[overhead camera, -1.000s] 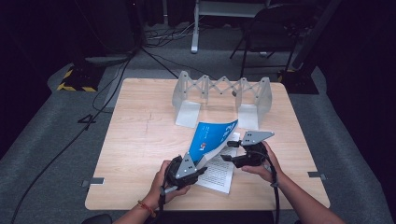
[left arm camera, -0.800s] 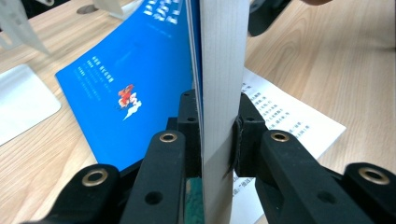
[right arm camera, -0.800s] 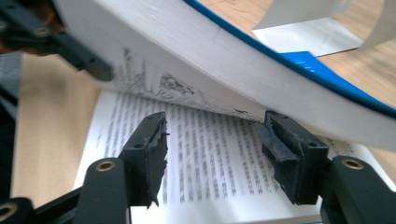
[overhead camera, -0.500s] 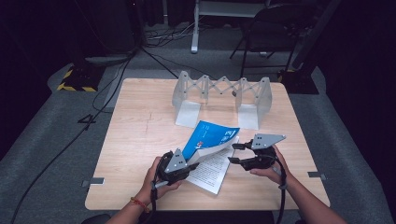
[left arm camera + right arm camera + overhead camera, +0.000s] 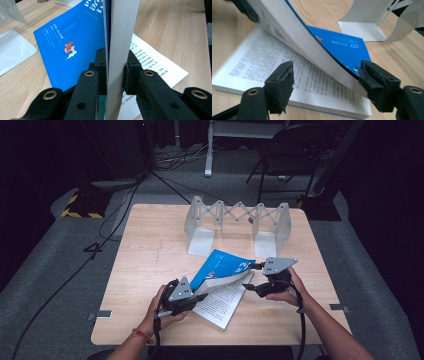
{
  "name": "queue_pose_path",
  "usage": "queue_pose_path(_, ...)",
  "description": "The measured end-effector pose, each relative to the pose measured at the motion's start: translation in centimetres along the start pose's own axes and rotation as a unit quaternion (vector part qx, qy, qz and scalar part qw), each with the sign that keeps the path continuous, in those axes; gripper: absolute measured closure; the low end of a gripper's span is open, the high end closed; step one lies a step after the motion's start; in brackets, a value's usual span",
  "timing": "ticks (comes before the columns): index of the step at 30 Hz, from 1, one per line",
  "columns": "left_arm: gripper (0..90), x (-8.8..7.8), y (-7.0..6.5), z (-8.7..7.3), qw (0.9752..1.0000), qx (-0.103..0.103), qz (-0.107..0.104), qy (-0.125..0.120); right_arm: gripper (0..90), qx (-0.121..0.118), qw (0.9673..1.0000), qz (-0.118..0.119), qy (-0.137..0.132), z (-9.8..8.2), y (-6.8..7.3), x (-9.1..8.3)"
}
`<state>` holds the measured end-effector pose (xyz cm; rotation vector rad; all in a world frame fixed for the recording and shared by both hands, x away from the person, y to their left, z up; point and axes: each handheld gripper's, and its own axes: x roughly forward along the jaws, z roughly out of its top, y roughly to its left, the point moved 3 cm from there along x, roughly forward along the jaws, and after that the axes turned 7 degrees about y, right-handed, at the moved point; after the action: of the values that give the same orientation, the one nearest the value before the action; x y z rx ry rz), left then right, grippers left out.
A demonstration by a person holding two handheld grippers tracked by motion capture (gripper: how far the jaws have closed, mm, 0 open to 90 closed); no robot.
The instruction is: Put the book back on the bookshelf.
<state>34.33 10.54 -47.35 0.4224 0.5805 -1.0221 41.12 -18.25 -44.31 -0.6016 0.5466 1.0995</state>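
A paperback book (image 5: 222, 265) with a blue cover lies open on the wooden table (image 5: 150, 260). Its lower half (image 5: 222, 304) rests flat with printed pages up. My left gripper (image 5: 199, 292) is shut on the lifted sheaf of pages and the cover, and its pads press both sides of the sheaf (image 5: 122, 30). This gripper (image 5: 116, 67) holds it bowed above the flat pages. My right gripper (image 5: 251, 277) is at the book's right edge. Its jaws have just been opening and stand wide. The sheaf's free edge (image 5: 294, 32) passes between the jaws of the right gripper (image 5: 327, 80), unpressed.
A pale folding rack (image 5: 237, 220) with two flat feet stands at the back of the table, just beyond the book. Past the table are a dark chair (image 5: 285, 150), floor cables (image 5: 125, 205) and a yellow-black striped block (image 5: 82, 205).
My left gripper has drawn the clamped sheaf a little leftward, and the blue cover has tipped lower. The right gripper's jaws have spread wider, and it has drifted slightly right.
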Motion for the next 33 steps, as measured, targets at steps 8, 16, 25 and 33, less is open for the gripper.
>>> queue_pose_path(8,77.2,-0.2,0.4,-0.3,1.0,0.003,-0.008,0.001,30.1,-0.042,0.9987,-0.025,0.013,0.3,-1.4,1.5)
queue_pose_path(16,77.0,-0.5,0.8,-0.5,0.9999,0.0,-0.014,-0.002,38.0,-0.067,0.9958,-0.037,0.051,-0.5,-2.2,3.5)
queue_pose_path(25,69.4,-1.2,1.4,-1.8,0.9998,-0.018,-0.007,0.009,59.8,-0.109,0.9935,0.004,0.033,-0.9,-1.2,4.3)
queue_pose_path(33,57.4,-2.2,1.7,-3.4,0.9983,-0.022,0.04,0.035,67.0,-0.134,0.9906,0.004,0.026,-0.2,0.1,4.4)
